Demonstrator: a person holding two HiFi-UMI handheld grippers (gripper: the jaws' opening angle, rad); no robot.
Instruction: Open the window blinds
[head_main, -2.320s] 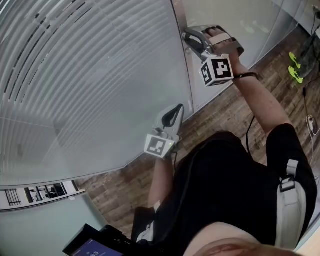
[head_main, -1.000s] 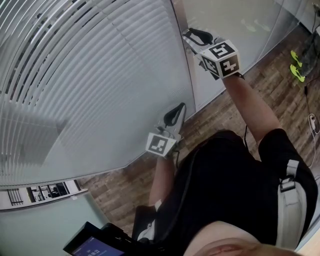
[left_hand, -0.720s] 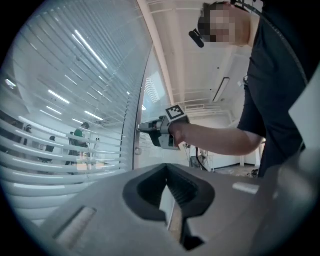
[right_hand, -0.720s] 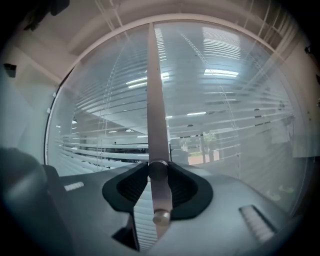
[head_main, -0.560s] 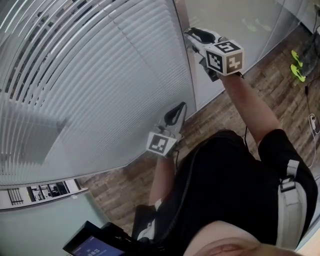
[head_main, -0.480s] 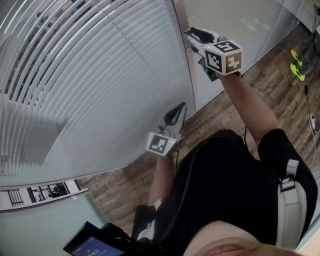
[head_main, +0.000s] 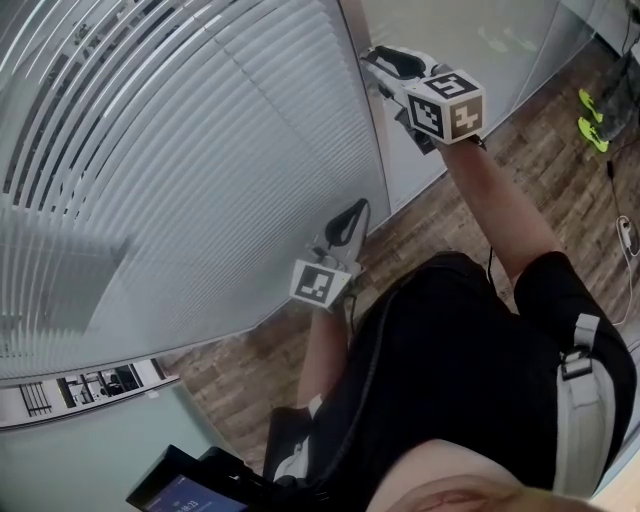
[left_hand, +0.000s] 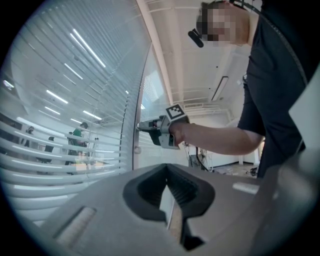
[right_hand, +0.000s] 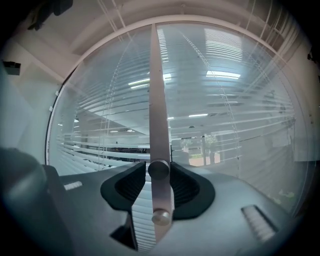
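The slatted blinds (head_main: 200, 150) hang behind a glass wall, their slats tilted so that gaps show at the upper left. On the metal post (head_main: 365, 110) beside them sits a small round knob (right_hand: 158, 170). My right gripper (head_main: 377, 62) is held level against the post with the knob between its jaws. The pads still touch the knob while the jaws are opening. A second stud (right_hand: 161, 216) sits lower on the post (right_hand: 156, 90). My left gripper (head_main: 352, 210) hangs lower, near the glass, shut and empty. In the left gripper view the right gripper (left_hand: 142, 126) reaches the post.
Frosted glass (head_main: 450, 40) continues right of the post. Wooden floor (head_main: 440, 210) runs along the wall, with yellow-green shoes (head_main: 597, 110) and a cable (head_main: 625, 235) at the right. A dark device with a screen (head_main: 185, 490) is at the bottom left. People (left_hand: 77, 142) stand beyond the glass.
The right gripper has rolled on the knob, its marker cube showing a different face. The slats have tilted further, with more dark gaps at the upper left. The left gripper has stayed put.
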